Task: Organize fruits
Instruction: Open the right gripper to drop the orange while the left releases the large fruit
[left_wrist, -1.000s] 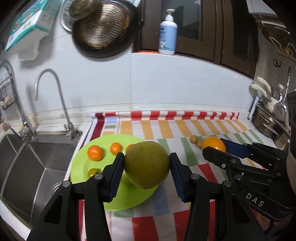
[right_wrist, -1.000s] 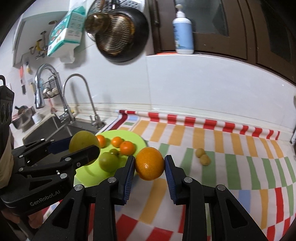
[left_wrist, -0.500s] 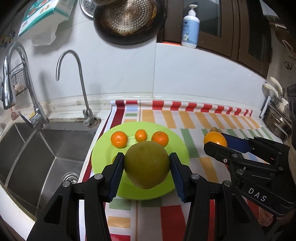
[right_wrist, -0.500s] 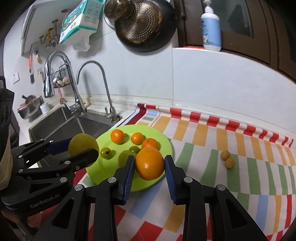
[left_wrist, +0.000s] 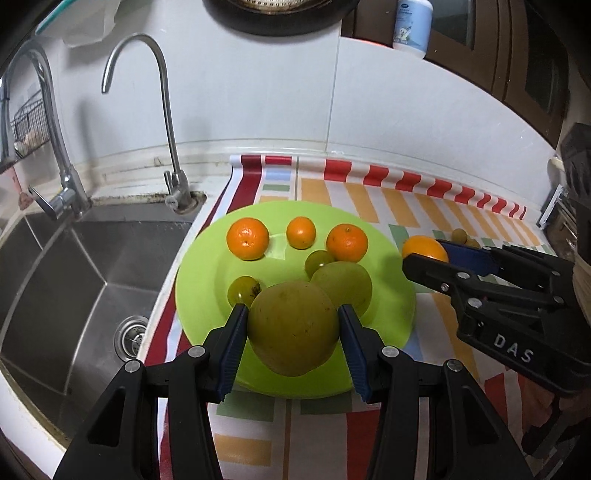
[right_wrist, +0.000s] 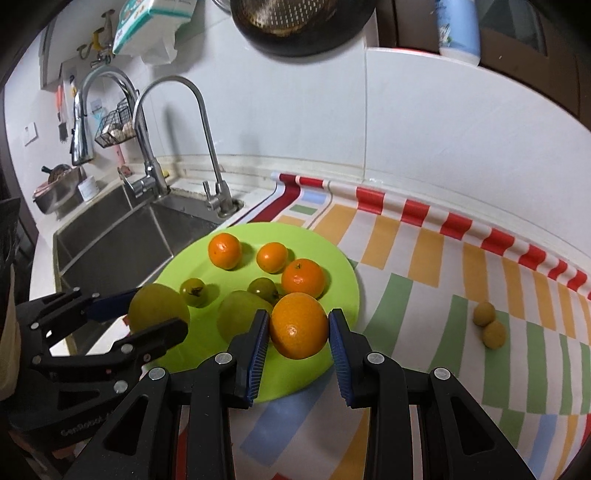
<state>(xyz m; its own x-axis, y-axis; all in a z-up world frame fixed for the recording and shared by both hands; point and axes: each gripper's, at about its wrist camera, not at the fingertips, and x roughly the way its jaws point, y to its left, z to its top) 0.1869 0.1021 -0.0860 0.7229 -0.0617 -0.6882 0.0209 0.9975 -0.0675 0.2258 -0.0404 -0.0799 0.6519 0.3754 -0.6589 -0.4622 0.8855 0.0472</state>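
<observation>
Left gripper (left_wrist: 293, 328), clamped on a large yellow-green fruit (left_wrist: 294, 328), now hangs over the near part of the green plate (left_wrist: 199, 266), no longer short of it. Right gripper (right_wrist: 298, 326), pinching an orange (right_wrist: 298, 325), has likewise arrived above the plate's near right edge; both look ready for setting down.

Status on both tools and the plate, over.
Left tool gripping green fruit. Right tool gripping orange. Both over plate, six fruits there.

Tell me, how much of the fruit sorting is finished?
Six fruits already sit on the green plate. The left gripper holds a large green fruit, the right gripper an orange, both above the plate. Two small yellow fruits remain on the striped cloth.
</observation>
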